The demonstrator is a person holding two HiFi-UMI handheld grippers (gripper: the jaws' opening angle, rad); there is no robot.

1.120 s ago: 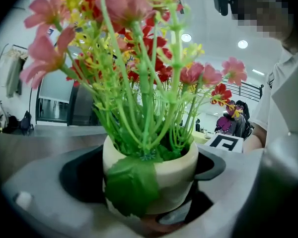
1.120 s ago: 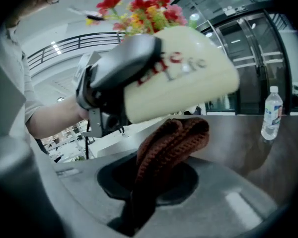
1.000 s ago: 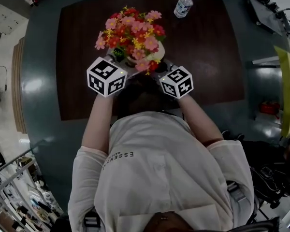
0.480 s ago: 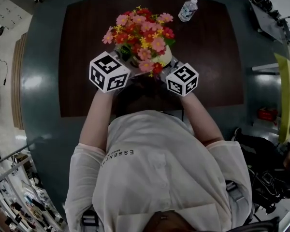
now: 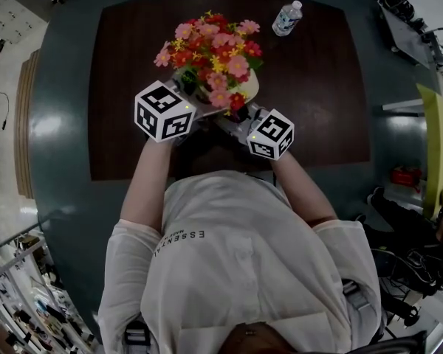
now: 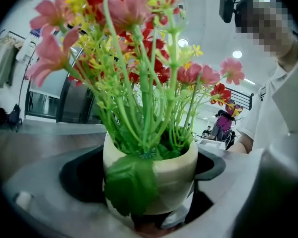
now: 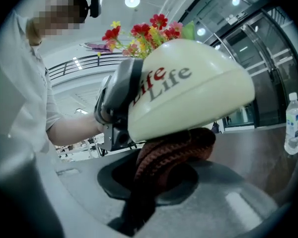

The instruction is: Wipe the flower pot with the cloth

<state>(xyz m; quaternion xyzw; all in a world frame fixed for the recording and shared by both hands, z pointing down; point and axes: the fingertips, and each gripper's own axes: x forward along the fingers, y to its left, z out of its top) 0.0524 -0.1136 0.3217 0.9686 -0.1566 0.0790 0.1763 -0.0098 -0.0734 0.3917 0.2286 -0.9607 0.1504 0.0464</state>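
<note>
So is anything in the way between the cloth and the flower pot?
No, nothing. The brown cloth in the right claw is pressed right up against the flower pot, and the left claw holds that pot.

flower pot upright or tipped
Tipped: in the right gripper view the flower pot leans, lettering slanted, while the water bottle stands straight. The left tool grips it; the right tool presses the cloth underneath.
</note>
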